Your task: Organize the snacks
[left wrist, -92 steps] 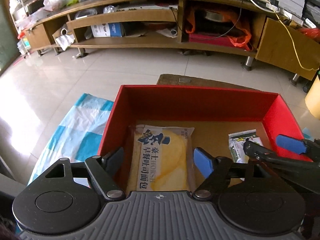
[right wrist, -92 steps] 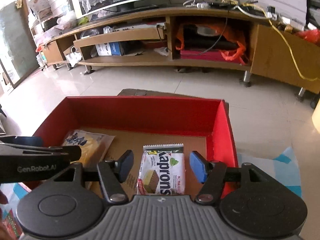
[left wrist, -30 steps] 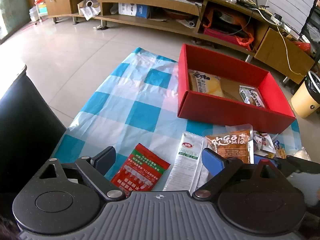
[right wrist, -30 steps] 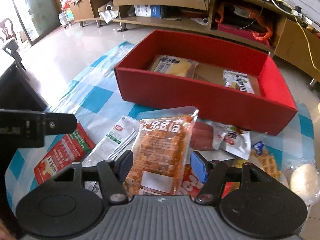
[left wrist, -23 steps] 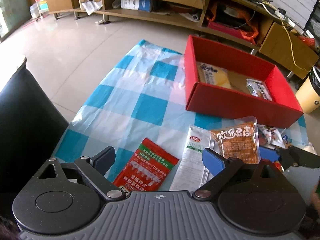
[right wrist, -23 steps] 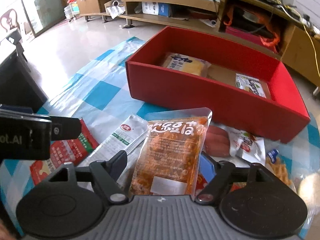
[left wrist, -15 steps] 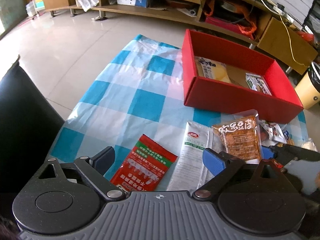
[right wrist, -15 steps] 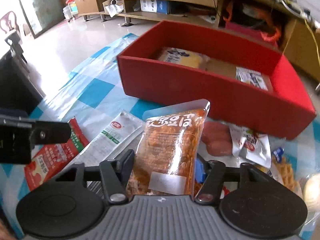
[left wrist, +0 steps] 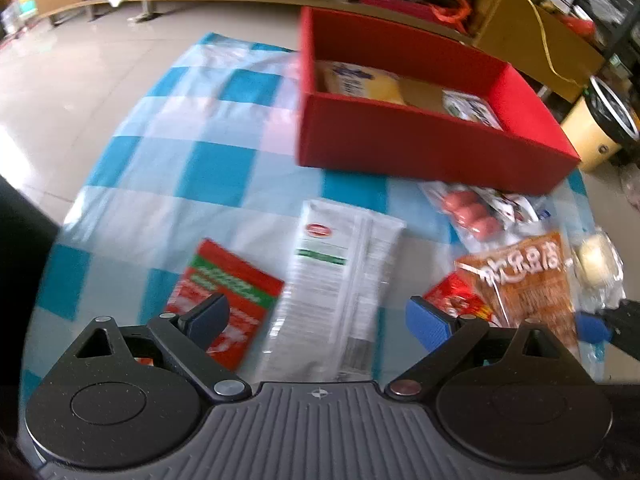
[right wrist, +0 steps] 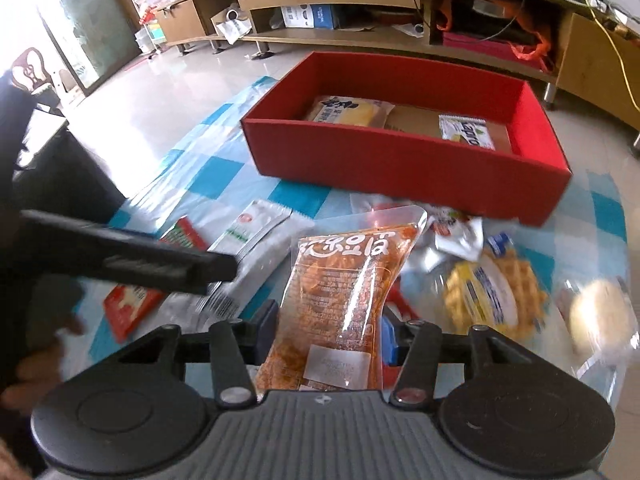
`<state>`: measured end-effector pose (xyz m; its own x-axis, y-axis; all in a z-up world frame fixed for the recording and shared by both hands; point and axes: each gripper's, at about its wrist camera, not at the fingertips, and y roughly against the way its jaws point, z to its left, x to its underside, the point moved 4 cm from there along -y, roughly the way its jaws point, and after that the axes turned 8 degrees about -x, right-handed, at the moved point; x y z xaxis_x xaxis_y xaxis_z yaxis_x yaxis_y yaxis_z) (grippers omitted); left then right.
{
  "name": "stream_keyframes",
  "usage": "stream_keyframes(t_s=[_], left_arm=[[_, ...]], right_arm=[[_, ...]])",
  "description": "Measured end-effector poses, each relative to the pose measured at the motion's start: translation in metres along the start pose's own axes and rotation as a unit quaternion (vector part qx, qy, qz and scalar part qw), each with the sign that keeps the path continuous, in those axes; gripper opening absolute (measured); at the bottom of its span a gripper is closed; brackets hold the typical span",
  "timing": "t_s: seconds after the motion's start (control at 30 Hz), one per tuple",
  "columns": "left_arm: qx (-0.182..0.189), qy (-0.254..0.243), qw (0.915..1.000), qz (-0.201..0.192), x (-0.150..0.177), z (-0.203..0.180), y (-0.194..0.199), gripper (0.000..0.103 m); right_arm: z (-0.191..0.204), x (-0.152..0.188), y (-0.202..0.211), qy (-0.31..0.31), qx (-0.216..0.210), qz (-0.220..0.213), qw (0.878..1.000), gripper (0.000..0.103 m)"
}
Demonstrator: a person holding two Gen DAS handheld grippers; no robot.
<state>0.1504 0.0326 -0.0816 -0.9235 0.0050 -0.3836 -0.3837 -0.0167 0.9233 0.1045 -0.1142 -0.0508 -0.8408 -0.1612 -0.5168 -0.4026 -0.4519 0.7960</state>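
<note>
The right gripper has just been closing and now pinches the orange snack pouch; next it needs carrying ahead into the red box. The left gripper gapes over the white packet.

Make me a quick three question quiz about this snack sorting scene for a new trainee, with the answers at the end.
1. True or false: the right gripper is closed on the orange snack pouch.
2. How many packets lie inside the red box? A) none B) two C) five
3. Fill in: the open left gripper hovers above the long ______ packet, with a red and green packet beside it on the checked cloth.

Key: 1 true, its jaws have just been closing and the pouch is pinched between them. 2 B, a yellow bread pack and a white wafer pack. 3 white.
</note>
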Motion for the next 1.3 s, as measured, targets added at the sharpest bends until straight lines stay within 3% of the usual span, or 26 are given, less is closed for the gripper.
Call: stream_keyframes(t_s=[0.23, 0.37, 0.43, 0.63, 0.8, 0.93, 1.07, 1.17, 1.23, 1.3], left_arm=[[-0.029, -0.02, 0.9992, 0.021, 0.0, -0.015, -0.024, 0.093], [-0.052, -0.041, 0.9977, 0.015, 0.001, -0.025, -0.025, 0.081], [-0.051, -0.048, 0.9973, 0.022, 0.005, -0.029, -0.025, 0.066], [-0.038, -0.056, 0.9973, 0.026, 0.02, -0.035, -0.02, 0.063], [-0.043, -0.067, 0.9965, 0.024, 0.03, -0.041, -0.02, 0.068], [-0.056, -0.085, 0.9946, 0.023, 0.033, -0.049, -0.026, 0.088], [-0.057, -0.083, 0.9947, 0.02, 0.031, -0.048, -0.029, 0.09], [-0.053, -0.087, 0.9947, 0.015, 0.031, -0.047, -0.026, 0.082], [-0.048, -0.093, 0.9945, 0.011, 0.032, -0.049, -0.022, 0.069], [-0.044, -0.096, 0.9943, 0.012, 0.033, -0.05, -0.018, 0.063]], right_arm=[[-0.006, 0.023, 0.009, -0.018, -0.023, 0.012, 1.0, 0.047], [-0.011, 0.033, 0.009, -0.02, -0.025, 0.02, 0.999, 0.047], [-0.015, 0.038, 0.008, -0.022, -0.022, 0.026, 0.999, 0.047], [-0.018, 0.048, 0.002, -0.012, -0.009, 0.041, 0.999, 0.047], [-0.016, 0.051, 0.001, -0.007, -0.007, 0.043, 0.999, 0.047], [-0.023, 0.053, -0.006, -0.027, -0.008, 0.053, 0.998, 0.049], [-0.024, 0.056, -0.015, -0.025, -0.003, 0.061, 0.998, 0.051], [-0.025, 0.057, -0.022, -0.02, 0.004, 0.067, 0.998, 0.053], [-0.024, 0.057, -0.023, -0.015, 0.009, 0.065, 0.998, 0.053], [-0.023, 0.057, -0.024, -0.011, 0.012, 0.064, 0.998, 0.051]])
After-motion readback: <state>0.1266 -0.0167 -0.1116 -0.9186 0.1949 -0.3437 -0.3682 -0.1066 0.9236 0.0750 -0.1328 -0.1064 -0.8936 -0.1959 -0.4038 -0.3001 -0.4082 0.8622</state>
